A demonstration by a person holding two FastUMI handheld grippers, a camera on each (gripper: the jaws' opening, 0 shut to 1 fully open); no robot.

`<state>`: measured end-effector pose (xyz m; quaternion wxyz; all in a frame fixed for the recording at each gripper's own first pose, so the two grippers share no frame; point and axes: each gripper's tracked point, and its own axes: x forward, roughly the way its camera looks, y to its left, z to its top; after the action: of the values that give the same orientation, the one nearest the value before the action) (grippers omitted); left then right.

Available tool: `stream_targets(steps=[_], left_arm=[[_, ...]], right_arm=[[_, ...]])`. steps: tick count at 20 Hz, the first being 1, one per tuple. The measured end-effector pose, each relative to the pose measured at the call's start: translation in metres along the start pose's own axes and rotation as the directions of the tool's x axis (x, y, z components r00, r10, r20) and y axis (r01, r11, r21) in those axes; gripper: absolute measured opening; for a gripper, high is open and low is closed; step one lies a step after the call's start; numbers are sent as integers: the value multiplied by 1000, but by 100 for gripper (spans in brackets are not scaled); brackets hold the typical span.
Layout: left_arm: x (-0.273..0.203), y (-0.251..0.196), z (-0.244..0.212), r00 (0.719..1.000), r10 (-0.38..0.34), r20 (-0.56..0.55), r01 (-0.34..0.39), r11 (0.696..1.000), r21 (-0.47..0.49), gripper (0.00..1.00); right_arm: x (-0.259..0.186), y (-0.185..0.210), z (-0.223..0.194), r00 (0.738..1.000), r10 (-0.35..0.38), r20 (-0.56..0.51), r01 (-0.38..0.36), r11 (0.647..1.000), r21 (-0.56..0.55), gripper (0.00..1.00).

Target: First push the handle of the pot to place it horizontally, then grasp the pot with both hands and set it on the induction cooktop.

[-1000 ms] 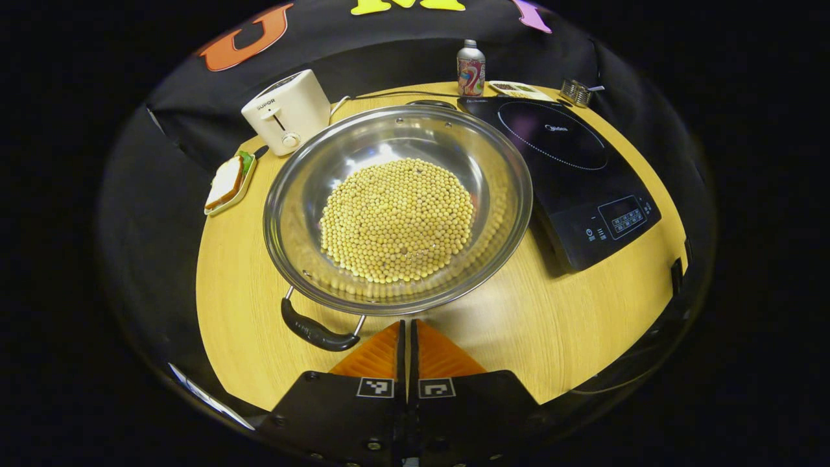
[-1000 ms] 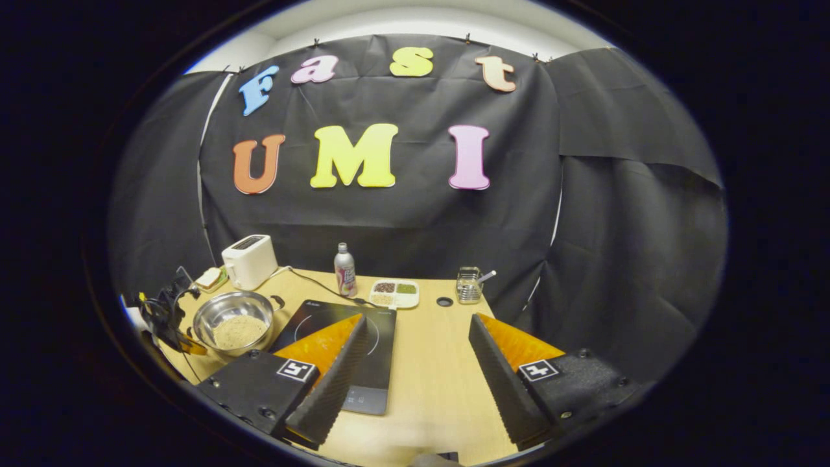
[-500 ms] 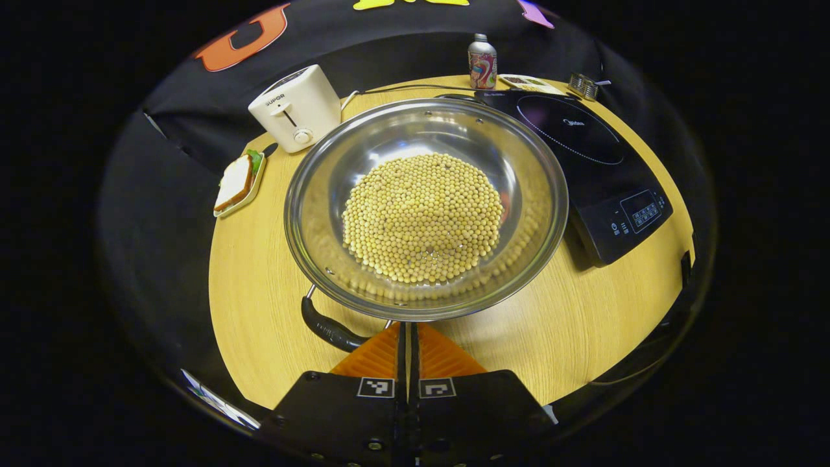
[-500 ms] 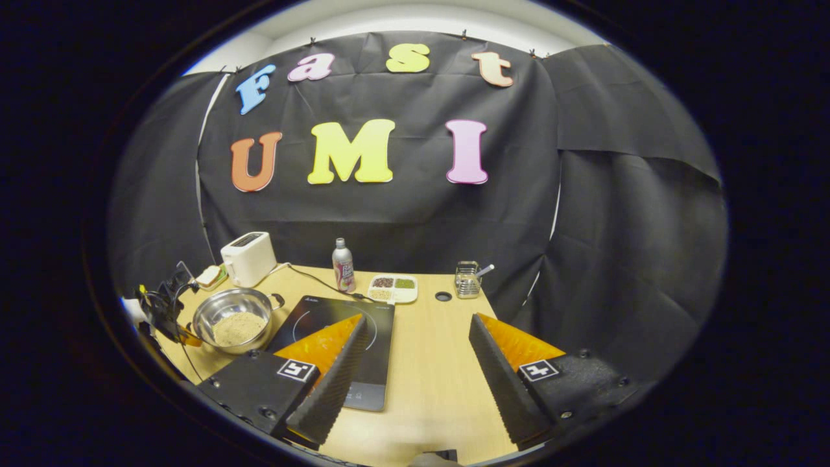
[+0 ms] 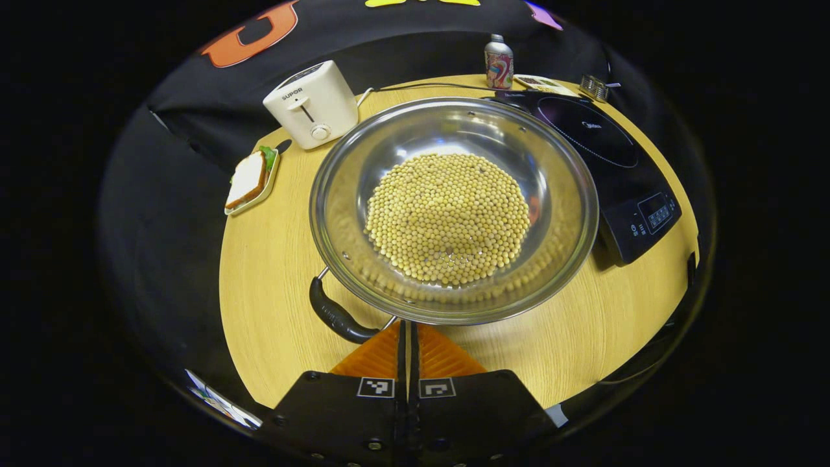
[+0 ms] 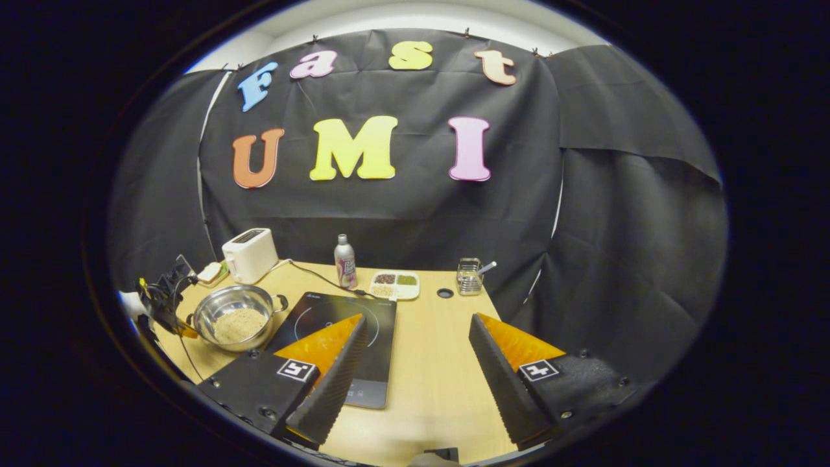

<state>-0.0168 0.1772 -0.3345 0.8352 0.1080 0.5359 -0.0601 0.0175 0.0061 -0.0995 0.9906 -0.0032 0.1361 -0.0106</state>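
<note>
Light wood table (image 5: pixel 272 272) set against the black cloth booth wall. On it stands a steel pot (image 5: pixel 454 207) filled with pale round beans (image 5: pixel 447 217), its rim close beside the black induction cooktop (image 5: pixel 622 162), not on it. The left gripper (image 5: pixel 408 337) has its orange fingers pressed together with nothing between them; the tips sit just below the pot's near rim, at the right end of the black near handle (image 5: pixel 337 316), which angles off to the left. Whether the tips touch the handle cannot be told.

In the right gripper view, the right gripper (image 6: pixel 415 337) hangs wide apart above the table, well clear of the pot (image 6: pixel 235 316).

Legible writing: "SUPOR" on the white toaster (image 5: pixel 312 104); the cooktop's logo is too small to confirm.
</note>
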Motion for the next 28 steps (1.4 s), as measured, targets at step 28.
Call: stream_targets(steps=[28], left_arm=[[26,79,32,998,50,35,-46,994,-100,0]], right_arm=[[-11,2,-10,998,-28,-58,27,1000,-9,97]])
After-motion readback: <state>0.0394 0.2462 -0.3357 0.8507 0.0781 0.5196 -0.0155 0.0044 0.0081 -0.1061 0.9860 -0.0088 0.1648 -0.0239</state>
